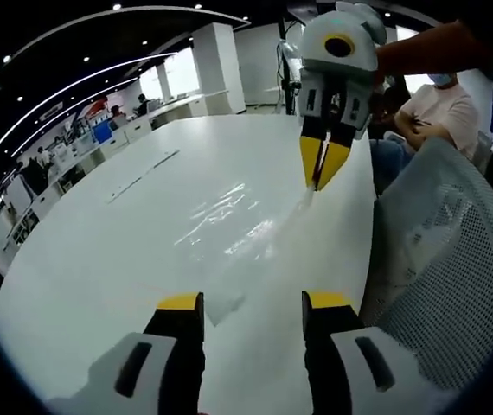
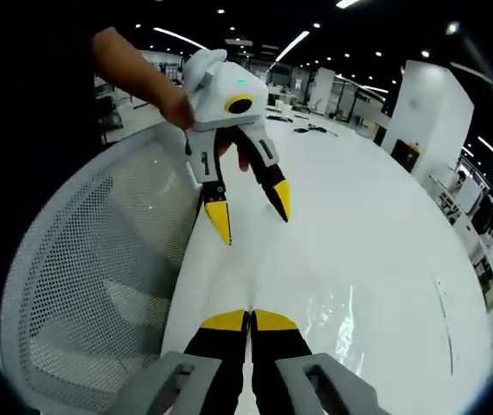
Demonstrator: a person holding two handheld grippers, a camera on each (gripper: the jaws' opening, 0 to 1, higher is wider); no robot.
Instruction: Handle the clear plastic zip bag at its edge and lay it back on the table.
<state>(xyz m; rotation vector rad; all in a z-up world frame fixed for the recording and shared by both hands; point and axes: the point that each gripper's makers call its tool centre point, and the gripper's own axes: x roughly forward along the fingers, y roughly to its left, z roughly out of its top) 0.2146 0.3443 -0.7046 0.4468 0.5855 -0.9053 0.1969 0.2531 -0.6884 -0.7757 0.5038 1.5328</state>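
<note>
The clear plastic zip bag [image 1: 233, 216] lies flat on the white table [image 1: 99, 259], glinting under the lights. Its far edge runs up to my right gripper [image 1: 318, 181], which comes down from the top right with its yellow tips shut on that edge. My left gripper [image 1: 253, 303] is open at the bottom, with a near corner of the bag lying between its jaws, untouched. In the right gripper view my right gripper [image 2: 248, 318] is shut, the bag [image 2: 333, 320] spreads just right of it, and the left gripper [image 2: 251, 216] hangs open above the table, held by a hand [image 2: 177, 108].
A white mesh chair back [image 1: 441, 259] [image 2: 99, 277] stands against the table's edge beside both grippers. A seated person [image 1: 437, 108] is behind it. Thin strips [image 1: 143, 177] lie on the far table. Desks and people line the far left of the hall.
</note>
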